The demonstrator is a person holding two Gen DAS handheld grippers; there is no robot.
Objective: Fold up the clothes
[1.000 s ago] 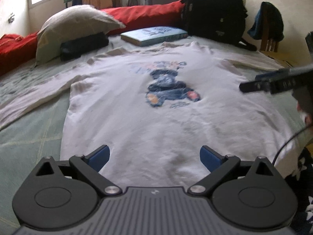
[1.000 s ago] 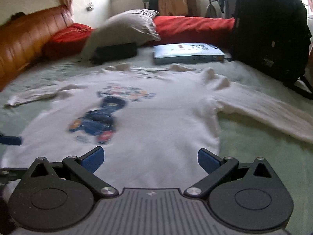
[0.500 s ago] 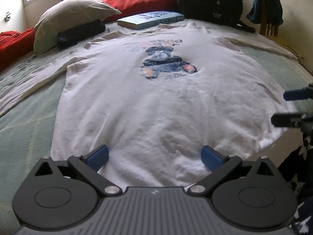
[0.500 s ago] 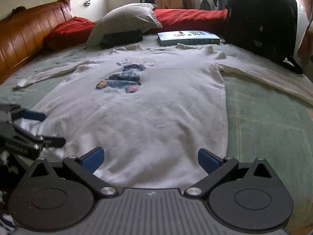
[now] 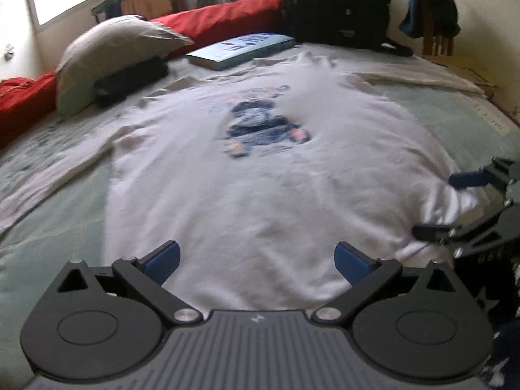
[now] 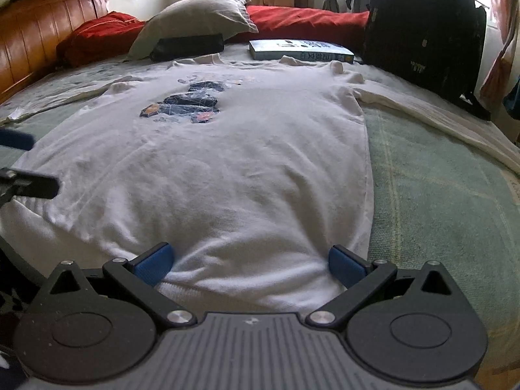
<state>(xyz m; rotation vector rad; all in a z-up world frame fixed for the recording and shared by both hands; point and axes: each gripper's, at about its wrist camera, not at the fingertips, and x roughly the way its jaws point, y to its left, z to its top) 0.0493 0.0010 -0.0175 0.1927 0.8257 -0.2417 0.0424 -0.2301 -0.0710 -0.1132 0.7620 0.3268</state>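
Fingers: both our left gripper [image 5: 256, 261] and right gripper [image 6: 248, 265] spread wide, holding nothing | white long-sleeved printed cotton shirt [image 6: 227, 162] flat on green bed | step: reaching hem | next: pinch both hem corners.

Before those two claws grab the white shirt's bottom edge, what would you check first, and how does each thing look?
1. Left gripper open: ok.
2. Right gripper open: ok.
3. Both at the hem of the white shirt: ok.
4. Shirt flat, print up: ok, a few wrinkles.
5. Sleeves spread out sideways: ok.
6. Fold path free of the book and backpack: ok, both lie beyond the collar.
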